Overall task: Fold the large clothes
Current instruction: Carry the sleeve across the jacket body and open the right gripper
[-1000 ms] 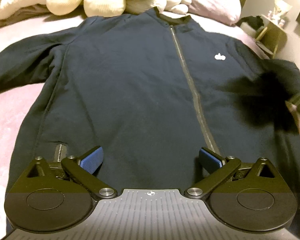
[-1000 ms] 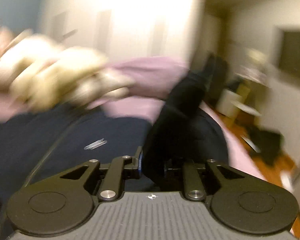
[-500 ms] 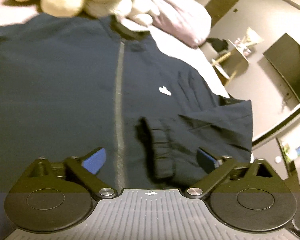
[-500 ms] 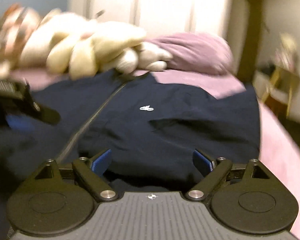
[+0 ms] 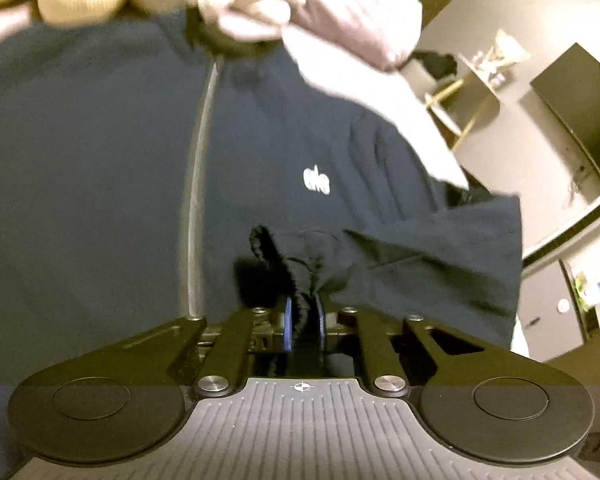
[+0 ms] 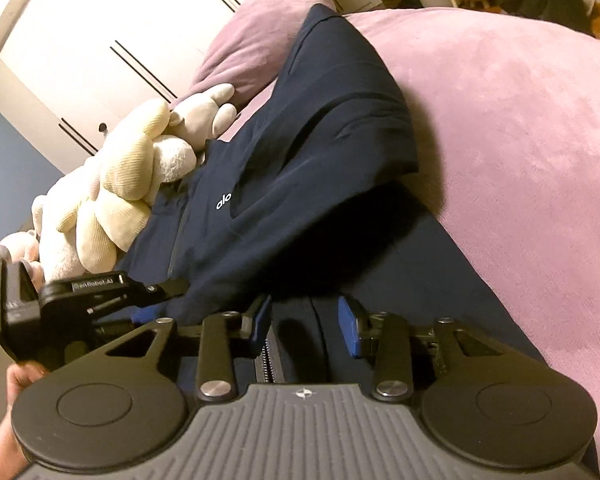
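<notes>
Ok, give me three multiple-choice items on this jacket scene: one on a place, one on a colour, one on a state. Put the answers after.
1. Where does the folded-in sleeve cuff lie?
A. on the jacket front, beside the zipper
B. on the floor
C. on the stuffed toys

2. What colour is the bed cover under the jacket?
A. green
B. pink
C. white

3. How is the left gripper?
A. wide open above the jacket
B. out of view
C. shut on the sleeve cuff

Answers:
1 A, the cuff rests on the chest below the white logo.
2 B, pink plush shows beside the jacket.
3 C, the blue pads pinch the ribbed cuff.
</notes>
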`<state>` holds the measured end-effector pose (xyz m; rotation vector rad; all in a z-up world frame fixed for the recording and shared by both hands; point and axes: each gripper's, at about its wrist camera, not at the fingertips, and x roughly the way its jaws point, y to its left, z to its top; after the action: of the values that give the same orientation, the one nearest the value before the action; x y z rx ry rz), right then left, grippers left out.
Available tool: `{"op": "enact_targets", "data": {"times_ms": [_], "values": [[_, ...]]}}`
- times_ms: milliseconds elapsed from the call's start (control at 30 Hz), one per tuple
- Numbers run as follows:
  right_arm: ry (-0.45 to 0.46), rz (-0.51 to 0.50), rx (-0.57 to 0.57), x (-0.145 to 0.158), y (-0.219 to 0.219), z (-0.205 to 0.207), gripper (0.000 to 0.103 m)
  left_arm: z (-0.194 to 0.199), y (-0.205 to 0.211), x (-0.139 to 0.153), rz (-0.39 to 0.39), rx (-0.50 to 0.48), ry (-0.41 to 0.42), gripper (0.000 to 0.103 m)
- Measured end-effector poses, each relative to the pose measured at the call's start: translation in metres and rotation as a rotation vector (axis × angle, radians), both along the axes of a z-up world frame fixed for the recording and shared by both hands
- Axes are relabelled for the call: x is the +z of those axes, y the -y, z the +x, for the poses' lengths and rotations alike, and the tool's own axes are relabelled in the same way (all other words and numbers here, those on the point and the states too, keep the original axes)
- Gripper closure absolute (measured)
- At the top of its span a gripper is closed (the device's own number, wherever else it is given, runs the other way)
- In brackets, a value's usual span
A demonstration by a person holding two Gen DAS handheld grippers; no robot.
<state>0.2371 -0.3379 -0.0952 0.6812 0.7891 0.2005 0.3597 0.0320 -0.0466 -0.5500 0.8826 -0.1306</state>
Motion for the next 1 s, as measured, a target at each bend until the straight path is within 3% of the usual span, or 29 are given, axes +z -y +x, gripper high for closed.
{"op": "enact_targets", "data": {"times_ms": [100, 167, 267, 333, 467, 533, 600, 733, 833, 933, 1000], "values": [[0.011, 0.012, 0.0, 0.007, 0.005, -0.003, 0.064, -0.007, -0.025, 0.029, 0.132, 0.042, 0.072, 0.09], [0.015, 0.021, 0.0, 0.012, 0.006, 0.001, 0.062, -0.012, -0.045, 0.041, 0.275, 0.091, 0.098, 0.09], [0.028, 0.01, 0.013, 0.018, 0.001, 0.01, 0.055, -0.016, -0.069, 0.041, 0.532, 0.204, 0.062, 0.09], [0.027, -0.001, 0.021, 0.021, -0.006, 0.019, 0.049, -0.019, -0.084, 0.033, 0.609, 0.248, 0.026, 0.089], [0.038, -0.016, 0.041, 0.024, -0.023, 0.042, 0.048, -0.02, -0.108, 0.014, 0.44, 0.268, -0.005, 0.083], [0.029, 0.014, 0.027, 0.022, -0.026, 0.057, 0.046, -0.018, -0.112, 0.009, 0.395, 0.274, -0.006, 0.082], [0.015, 0.065, 0.006, 0.017, -0.025, 0.071, 0.041, -0.012, -0.112, 0.01, 0.398, 0.266, 0.006, 0.086], [0.012, 0.107, -0.054, 0.014, -0.022, 0.095, 0.041, 0.0, -0.109, 0.02, 0.402, 0.264, 0.052, 0.091], [-0.04, 0.133, -0.131, 0.006, -0.015, 0.119, 0.042, 0.013, -0.101, 0.034, 0.462, 0.268, 0.113, 0.091], [-0.076, 0.181, -0.193, -0.003, -0.007, 0.137, 0.057, 0.026, -0.091, 0.044, 0.53, 0.258, 0.178, 0.091], [-0.041, 0.114, -0.207, 0.005, -0.007, 0.144, 0.089, 0.035, -0.084, 0.045, 0.549, 0.243, 0.207, 0.091]]}}
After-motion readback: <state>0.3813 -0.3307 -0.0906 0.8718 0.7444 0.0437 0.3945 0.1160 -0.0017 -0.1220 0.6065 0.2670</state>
